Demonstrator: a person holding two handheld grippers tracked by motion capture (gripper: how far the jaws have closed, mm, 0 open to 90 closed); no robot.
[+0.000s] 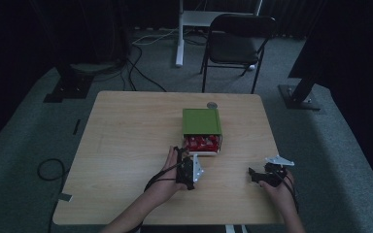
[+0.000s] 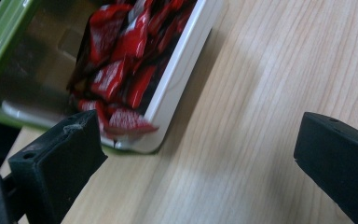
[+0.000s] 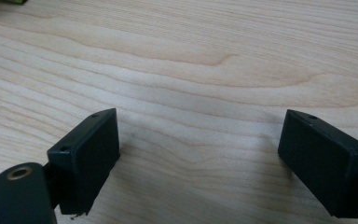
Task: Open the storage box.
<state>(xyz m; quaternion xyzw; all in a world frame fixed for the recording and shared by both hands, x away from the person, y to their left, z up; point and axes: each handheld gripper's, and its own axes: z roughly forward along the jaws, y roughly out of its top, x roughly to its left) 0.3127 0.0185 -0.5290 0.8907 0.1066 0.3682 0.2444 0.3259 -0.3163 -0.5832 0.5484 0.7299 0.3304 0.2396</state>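
Note:
A white box (image 1: 202,151) with a raised green lid (image 1: 201,121) sits mid-table, packed with red-wrapped sweets (image 1: 201,142). My left gripper (image 1: 181,156) hovers just in front of its near left corner, jaws wide apart and empty. In the left gripper view the box rim (image 2: 177,79) and the red wrappers (image 2: 121,70) lie close beyond the left gripper (image 2: 196,144), one wrapper hanging over the rim. My right gripper (image 1: 253,175) rests near the table's front right, open over bare wood; the right gripper (image 3: 198,149) holds nothing.
A small round grey disc (image 1: 212,105) lies on the wooden table (image 1: 126,145) behind the box. Beyond the table stand a black folding chair (image 1: 238,43) and a white desk leg (image 1: 179,34). Cables trail on the carpet at left.

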